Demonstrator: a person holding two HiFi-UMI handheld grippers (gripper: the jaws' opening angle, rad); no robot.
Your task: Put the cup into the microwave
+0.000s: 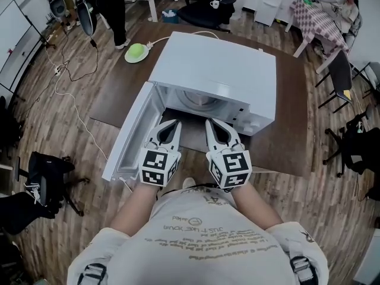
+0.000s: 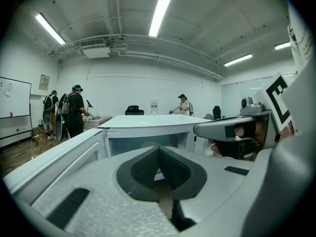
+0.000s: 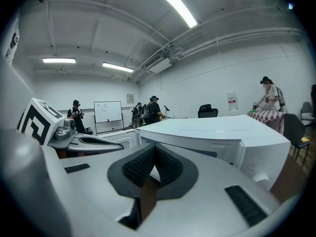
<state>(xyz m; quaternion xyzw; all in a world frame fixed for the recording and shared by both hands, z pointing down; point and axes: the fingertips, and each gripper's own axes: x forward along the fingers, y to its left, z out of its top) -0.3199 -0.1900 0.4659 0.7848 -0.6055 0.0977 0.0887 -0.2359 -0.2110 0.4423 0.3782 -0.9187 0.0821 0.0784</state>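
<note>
Left gripper [image 1: 171,123]: lower centre of the head view, just left of its twin; it points up-frame at the oven's open front, tilted slightly down. Jaws pressed together, nothing between them [image 2: 159,153].
Right gripper [image 1: 215,122]: close beside the left and parallel to it, in the same near-level pose. Jaws closed and empty [image 3: 154,151].
Forearms: bare left forearm [image 1: 138,202] and right forearm [image 1: 254,202] run from the bottom of the frame toward the marker cubes.
White box-shaped microwave oven [image 1: 221,63]: frame centre, on a dark brown table [image 1: 292,114].
White oven door [image 1: 127,140]: swung open to the left.
Small white cup [image 1: 214,3]: top centre, on a black office chair [image 1: 208,13]; cannot tell whether it is the task's cup.
</note>
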